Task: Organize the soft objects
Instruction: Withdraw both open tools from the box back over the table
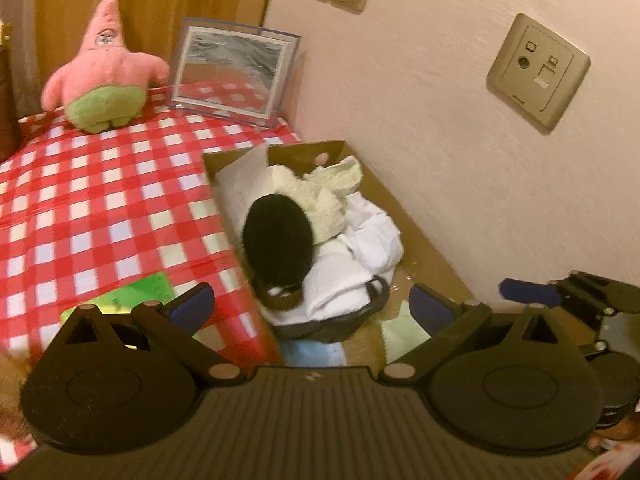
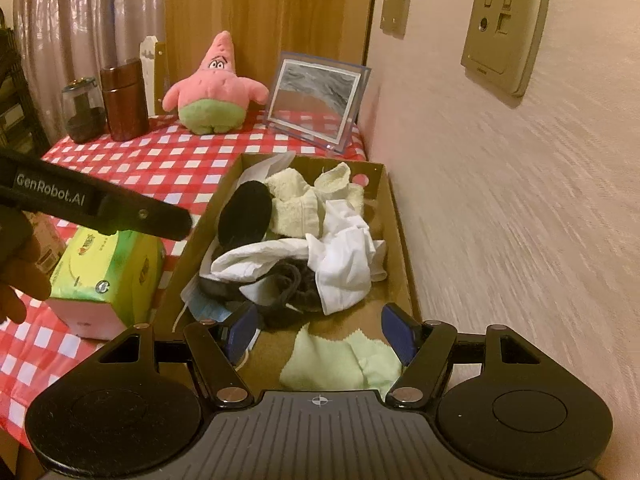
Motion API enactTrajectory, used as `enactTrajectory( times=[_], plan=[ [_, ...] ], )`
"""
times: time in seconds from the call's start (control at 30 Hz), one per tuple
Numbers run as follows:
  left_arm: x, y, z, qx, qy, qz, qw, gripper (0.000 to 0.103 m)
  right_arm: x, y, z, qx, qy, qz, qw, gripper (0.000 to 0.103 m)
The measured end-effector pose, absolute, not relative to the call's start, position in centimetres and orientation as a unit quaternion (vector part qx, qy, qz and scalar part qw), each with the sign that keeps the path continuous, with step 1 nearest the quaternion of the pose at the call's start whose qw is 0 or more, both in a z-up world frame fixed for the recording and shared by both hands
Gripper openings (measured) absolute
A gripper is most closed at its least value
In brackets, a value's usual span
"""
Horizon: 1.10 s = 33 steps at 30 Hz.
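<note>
A cardboard box [image 2: 394,216] lies along the wall on the red checked table, also in the left wrist view [image 1: 424,236]. It holds a black soft item [image 2: 244,212] [image 1: 278,236], cream towels [image 2: 298,204], white cloth [image 2: 344,256] [image 1: 360,240], a dark strap bundle [image 2: 292,288] and a pale green cloth [image 2: 340,360]. A pink starfish plush [image 2: 216,88] [image 1: 106,68] stands at the back. My left gripper [image 1: 312,308] is open and empty over the box's near end. My right gripper [image 2: 320,332] is open and empty above the green cloth.
A picture frame [image 2: 316,104] [image 1: 236,72] stands beside the plush. A green tissue box [image 2: 108,276] sits left of the cardboard box. A brown canister [image 2: 124,100] and a glass jar [image 2: 82,110] stand at the back left. The left gripper's body [image 2: 96,204] crosses the left. The wall [image 2: 500,200] bears sockets.
</note>
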<state>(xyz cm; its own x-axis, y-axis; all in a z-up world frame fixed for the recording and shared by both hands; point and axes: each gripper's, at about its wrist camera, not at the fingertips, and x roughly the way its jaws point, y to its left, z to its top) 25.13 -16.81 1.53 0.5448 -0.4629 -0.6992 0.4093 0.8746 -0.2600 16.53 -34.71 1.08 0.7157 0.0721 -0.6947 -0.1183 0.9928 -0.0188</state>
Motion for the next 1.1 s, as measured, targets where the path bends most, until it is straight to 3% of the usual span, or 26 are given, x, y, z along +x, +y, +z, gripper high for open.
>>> enactTrajectory(
  times=[1.1],
  plan=[
    [7.3,-8.8,3.3,-0.024,0.374,-0.153,0.914,0.100,4.6,-30.7,5.0,0.076,0.361,0.029,0.929,0.074]
  ],
)
